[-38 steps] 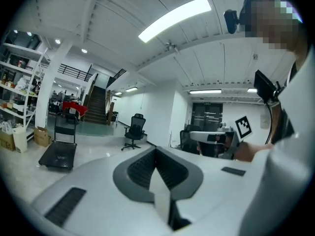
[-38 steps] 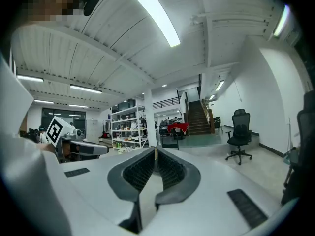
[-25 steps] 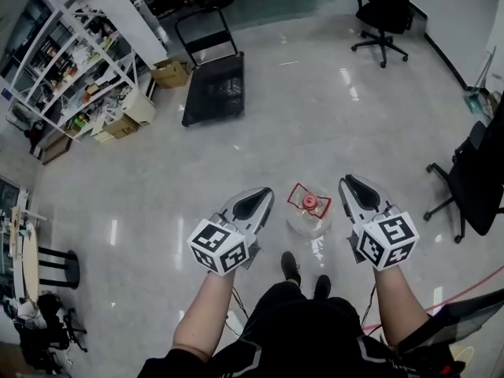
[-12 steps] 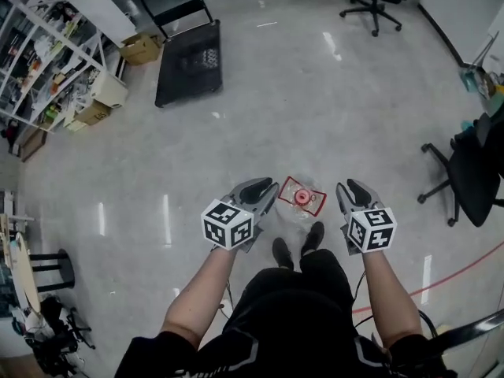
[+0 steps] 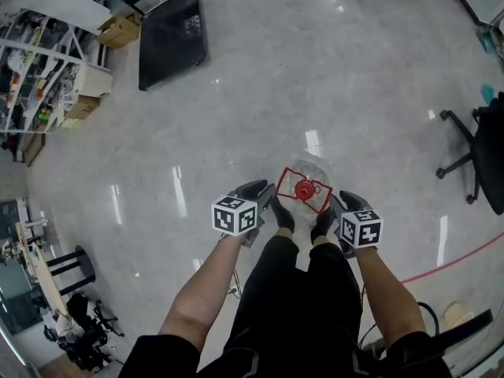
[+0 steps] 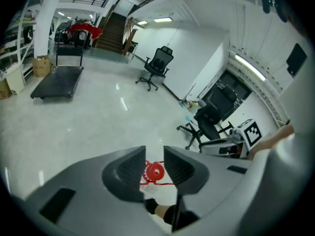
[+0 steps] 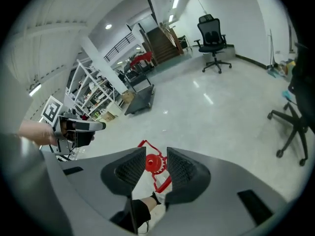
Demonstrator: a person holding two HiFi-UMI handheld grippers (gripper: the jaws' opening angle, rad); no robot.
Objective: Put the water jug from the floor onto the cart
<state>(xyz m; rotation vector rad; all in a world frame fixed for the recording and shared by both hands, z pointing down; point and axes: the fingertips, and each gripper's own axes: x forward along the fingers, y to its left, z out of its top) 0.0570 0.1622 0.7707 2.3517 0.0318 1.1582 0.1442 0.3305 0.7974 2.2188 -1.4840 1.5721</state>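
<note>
The water jug (image 5: 309, 172) is clear with a red cap (image 5: 304, 189) and a red handle frame. It stands on the floor just in front of the person's shoes (image 5: 282, 215). My left gripper (image 5: 264, 190) hangs close to its left side, jaws a little apart and empty. My right gripper (image 5: 341, 203) is close on the jug's right; its jaws are opening with nothing between them. Past each gap shows the red cap (image 6: 155, 171) (image 7: 154, 163), lower down. The black flat cart (image 5: 169, 34) stands far off at the upper left.
White shelves (image 5: 47, 69) full of items and cardboard boxes (image 5: 118, 28) line the left side beside the cart. A black office chair (image 5: 480, 160) stands at the right, a black stool (image 5: 71, 264) at the lower left. A red cable (image 5: 449, 262) crosses the floor at the lower right.
Both grippers have dropped from above the jug to flank it, and their jaws have parted. The view has sunk toward the floor, and the cart has slid to the upper left.
</note>
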